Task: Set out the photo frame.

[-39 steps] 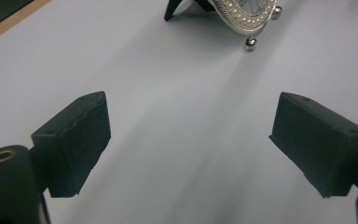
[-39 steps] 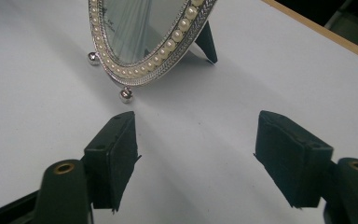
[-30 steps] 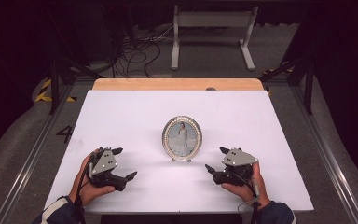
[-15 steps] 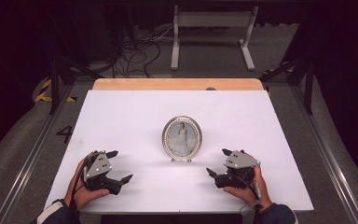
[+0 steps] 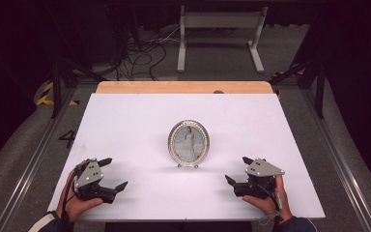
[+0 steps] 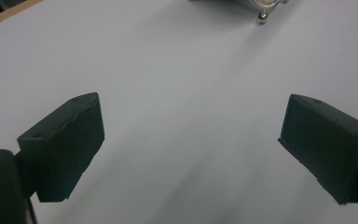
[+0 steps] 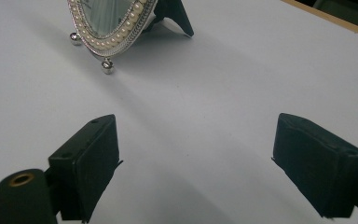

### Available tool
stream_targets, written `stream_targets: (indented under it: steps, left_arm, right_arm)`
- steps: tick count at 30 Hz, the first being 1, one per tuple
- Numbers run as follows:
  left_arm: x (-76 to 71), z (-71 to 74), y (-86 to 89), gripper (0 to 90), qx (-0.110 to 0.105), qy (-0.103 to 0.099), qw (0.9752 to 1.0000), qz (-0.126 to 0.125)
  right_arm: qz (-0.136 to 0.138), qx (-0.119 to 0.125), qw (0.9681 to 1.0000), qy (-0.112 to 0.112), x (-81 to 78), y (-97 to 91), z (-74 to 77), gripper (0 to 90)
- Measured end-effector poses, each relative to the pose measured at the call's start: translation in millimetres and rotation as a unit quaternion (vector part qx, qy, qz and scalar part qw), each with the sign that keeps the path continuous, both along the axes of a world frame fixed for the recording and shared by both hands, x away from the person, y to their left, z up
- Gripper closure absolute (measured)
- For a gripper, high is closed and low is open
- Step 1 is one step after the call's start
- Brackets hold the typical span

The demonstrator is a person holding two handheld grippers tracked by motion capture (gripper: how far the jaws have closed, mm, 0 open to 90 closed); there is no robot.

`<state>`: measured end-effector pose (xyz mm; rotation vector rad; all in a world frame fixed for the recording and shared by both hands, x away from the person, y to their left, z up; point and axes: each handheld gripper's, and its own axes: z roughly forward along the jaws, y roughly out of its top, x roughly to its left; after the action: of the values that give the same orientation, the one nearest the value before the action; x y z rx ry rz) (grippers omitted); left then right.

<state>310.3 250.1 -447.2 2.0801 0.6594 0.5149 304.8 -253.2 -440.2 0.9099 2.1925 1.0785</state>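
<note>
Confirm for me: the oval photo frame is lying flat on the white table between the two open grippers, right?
Not quite. The oval photo frame is standing upright, not lying flat: the right gripper view shows it on small ball feet with a dark prop behind. The rest holds: the high view shows it on the white table between the open left gripper and right gripper.

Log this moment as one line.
left gripper: open, empty | right gripper: open, empty | oval photo frame: upright, mid-table, untouched

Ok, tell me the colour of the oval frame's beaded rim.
Pearl white on a silver picture frame, clearest in the right gripper view.
</note>
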Motion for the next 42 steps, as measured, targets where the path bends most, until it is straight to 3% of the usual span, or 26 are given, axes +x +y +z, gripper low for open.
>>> stream_targets:
  steps: [6, 18, 24, 42]
  left_arm:
    - [-0.3, 1.0, 12.7, 7.0, -0.013, 0.003, 0.9998, 0.016]
    - [8.2, -3.1, 7.8, 7.1, -0.011, 0.015, 0.9996, 0.020]
    - [10.2, -9.1, 6.7, 7.2, -0.001, 0.028, 0.9995, 0.017]
    - [11.5, -9.4, 2.2, 7.5, 0.012, 0.026, 0.9995, 0.013]
  right_arm:
    - [-0.010, 0.001, 1.0000, -0.002, -0.1, -5.6, -0.5, 15.1]
    - [-0.014, 0.000, 0.9999, -0.003, -1.0, -7.6, -3.6, 15.1]
    - [-0.018, 0.000, 0.9998, -0.009, -1.6, -6.6, -1.3, 15.1]
    - [-0.013, -0.005, 0.9999, -0.004, -0.1, -5.2, -4.4, 15.3]
